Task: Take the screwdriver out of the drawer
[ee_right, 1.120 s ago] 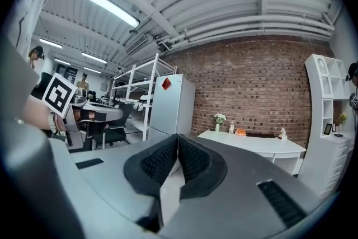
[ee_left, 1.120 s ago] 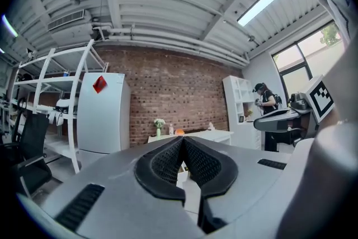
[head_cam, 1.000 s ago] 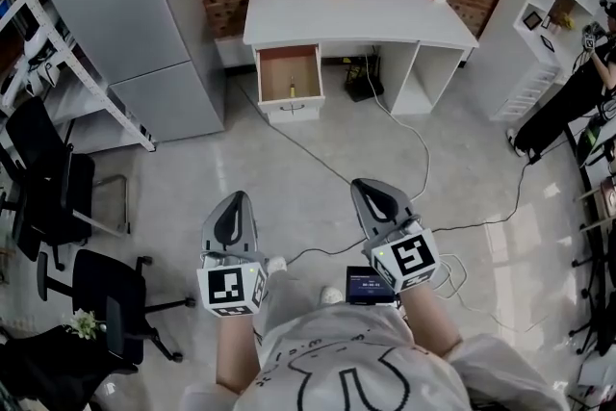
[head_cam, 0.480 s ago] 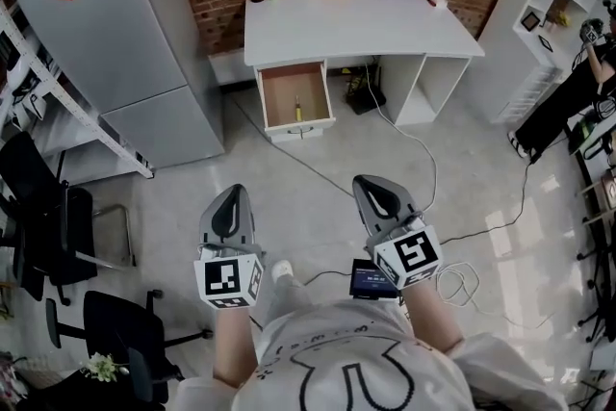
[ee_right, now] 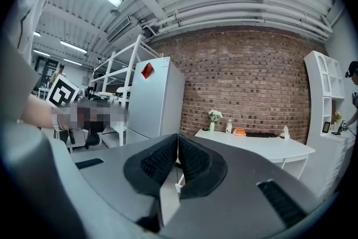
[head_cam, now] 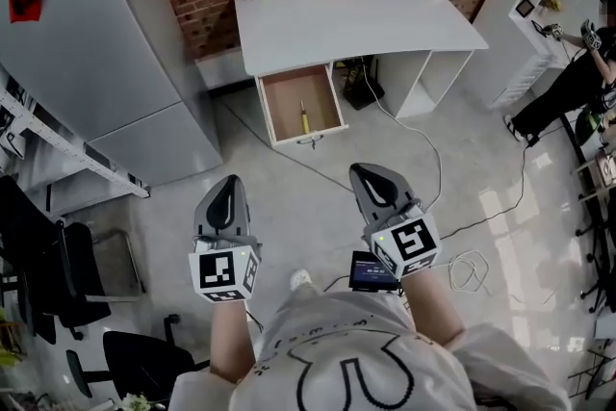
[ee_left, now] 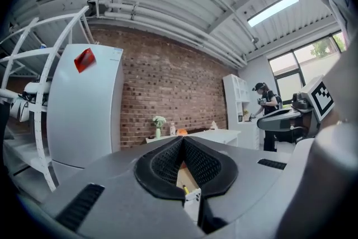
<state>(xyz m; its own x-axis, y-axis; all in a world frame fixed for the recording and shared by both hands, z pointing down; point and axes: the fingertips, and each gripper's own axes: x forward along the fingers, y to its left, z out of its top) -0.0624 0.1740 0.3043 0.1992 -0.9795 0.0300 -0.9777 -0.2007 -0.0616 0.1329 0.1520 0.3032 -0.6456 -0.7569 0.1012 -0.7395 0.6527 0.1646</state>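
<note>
Your left gripper (head_cam: 229,183) and right gripper (head_cam: 362,172) have fingers pressed together, empty, well apart from the screwdriver (head_cam: 304,117) in the open drawer (head_cam: 309,138).

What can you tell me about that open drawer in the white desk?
The drawer stands pulled out of the left side of the white desk, above the grey floor. It is a shallow box: white walls and front, brownish wood-look bottom, small handle in front. One yellow-handled screwdriver lies inside, right of middle; nothing else shows in it.
</note>
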